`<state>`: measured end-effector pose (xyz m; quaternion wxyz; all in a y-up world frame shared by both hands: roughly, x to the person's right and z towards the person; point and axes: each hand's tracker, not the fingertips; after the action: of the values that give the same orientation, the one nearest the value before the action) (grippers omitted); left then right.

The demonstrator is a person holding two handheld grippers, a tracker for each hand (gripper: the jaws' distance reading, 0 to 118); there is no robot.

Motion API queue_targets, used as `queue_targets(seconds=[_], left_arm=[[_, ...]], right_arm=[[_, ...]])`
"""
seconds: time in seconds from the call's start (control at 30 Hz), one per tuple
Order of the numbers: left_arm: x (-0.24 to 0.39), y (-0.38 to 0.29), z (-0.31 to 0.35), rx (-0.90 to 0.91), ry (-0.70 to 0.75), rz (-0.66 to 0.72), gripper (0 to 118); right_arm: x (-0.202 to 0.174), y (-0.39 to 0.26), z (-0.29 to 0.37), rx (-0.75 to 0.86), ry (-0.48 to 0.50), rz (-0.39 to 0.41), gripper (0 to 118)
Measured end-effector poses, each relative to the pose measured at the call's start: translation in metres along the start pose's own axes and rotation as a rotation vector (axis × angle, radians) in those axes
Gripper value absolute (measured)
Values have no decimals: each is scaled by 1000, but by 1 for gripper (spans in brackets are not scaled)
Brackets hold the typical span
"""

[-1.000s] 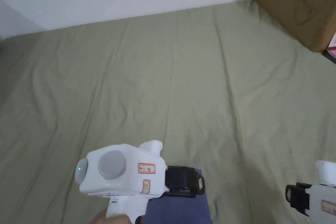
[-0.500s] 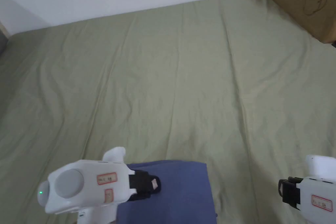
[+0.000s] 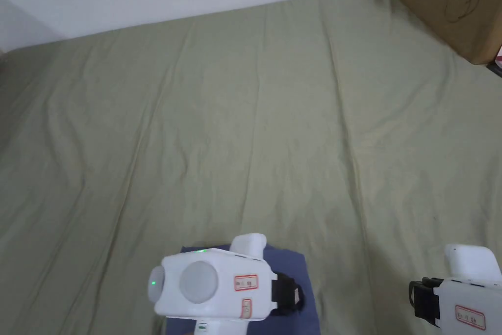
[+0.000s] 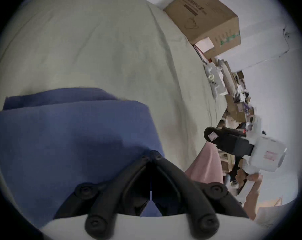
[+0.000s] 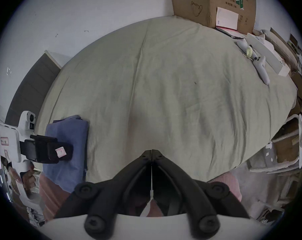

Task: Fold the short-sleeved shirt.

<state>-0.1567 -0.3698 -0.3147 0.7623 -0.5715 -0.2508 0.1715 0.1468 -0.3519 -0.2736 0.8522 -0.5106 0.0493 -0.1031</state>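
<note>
Left hand-held gripper [image 4: 151, 154] hovering jaws together over folded blue shirt [image 4: 74, 139]; right hand-held gripper [image 5: 151, 152] jaws together, holding nothing, over bed [image 3: 255, 130].

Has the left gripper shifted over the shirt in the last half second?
Yes. In the head view the left gripper has moved right along the shirt, its fingers now close to the shirt's right edge.

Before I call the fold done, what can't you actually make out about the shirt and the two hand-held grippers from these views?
- Shirt, head view: near part cut off by the bottom edge, middle covered by the left hand-held gripper.
- Shirt, left gripper view: near edge hidden behind the jaws.
- Shirt, right gripper view: lower end hidden by the jaws.
- Right hand-held gripper, head view: body cut off at the corner.
</note>
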Motion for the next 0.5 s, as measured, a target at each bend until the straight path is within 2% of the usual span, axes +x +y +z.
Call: queue_targets(seconds=[0.17,0.23,0.3,0.43,0.5], left_arm=[[6,5,-27,-52,-48,-28,0],[7,7,-43,-95,-36,-78,0],[4,10,-49,-95,-46,-36,0],[-2,10,-18,-28,-87,-13,0],[-10,10,19,70,-99,-16,0]], right_arm=[[0,-1,0,-3,3,5,1],[-1,-1,0,-2,4,8,1],[-5,-1,1,-1,3,12,1],[-14,3,11,15,20,28,1],[-24,9,16,28,49,48,1]])
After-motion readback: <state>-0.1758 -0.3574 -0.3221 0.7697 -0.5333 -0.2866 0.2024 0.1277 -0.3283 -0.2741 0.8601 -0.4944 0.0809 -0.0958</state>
